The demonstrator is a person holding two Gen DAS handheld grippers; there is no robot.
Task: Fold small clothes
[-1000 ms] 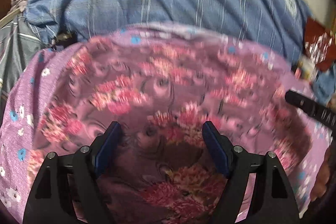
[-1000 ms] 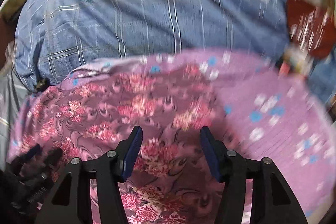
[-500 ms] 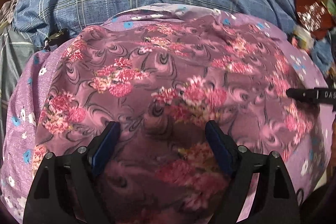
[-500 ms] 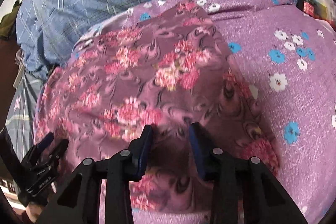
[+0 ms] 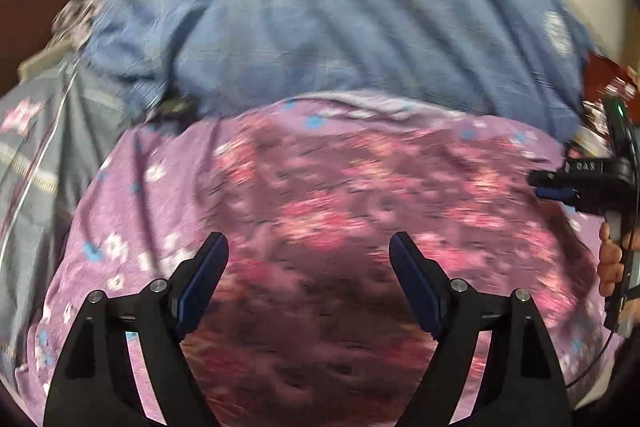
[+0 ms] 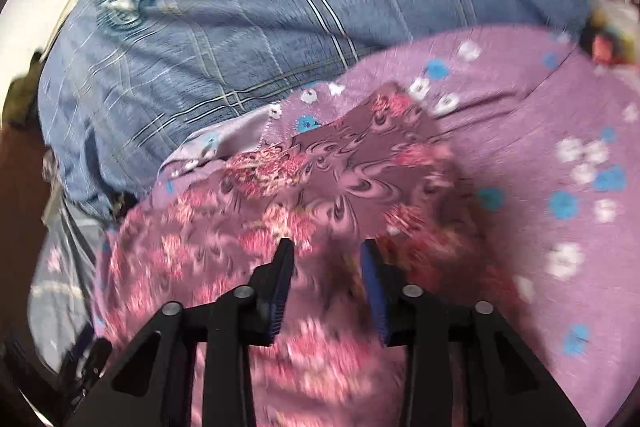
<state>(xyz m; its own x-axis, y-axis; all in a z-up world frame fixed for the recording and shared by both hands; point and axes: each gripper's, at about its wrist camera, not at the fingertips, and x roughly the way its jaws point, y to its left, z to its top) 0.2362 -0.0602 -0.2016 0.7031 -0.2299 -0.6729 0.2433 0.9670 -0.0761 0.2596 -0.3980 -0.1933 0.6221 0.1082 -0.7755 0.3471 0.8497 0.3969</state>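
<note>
- Since a second ago the right gripper (image 6: pixel 326 269) has narrowed; its jaws are closing with a ridge of floral garment (image 6: pixel 332 179) between them.
- Left gripper (image 5: pixel 308 259) hangs wide open, empty, over the garment's middle.
- Beyond, the purple sheet (image 6: pixel 552 155), then a blue blanket (image 5: pixel 320 27).

— What lies at the far edge?
— A blue checked cloth with a round teal emblem (image 6: pixel 248 7), on the lilac sheet with blue and white flowers (image 6: pixel 560 163).
— And its left edge?
— Grey striped fabric (image 5: pixel 44 163).

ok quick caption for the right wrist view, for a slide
Right gripper, jaws closing over the floral garment on a lilac flowered sheet.
</note>
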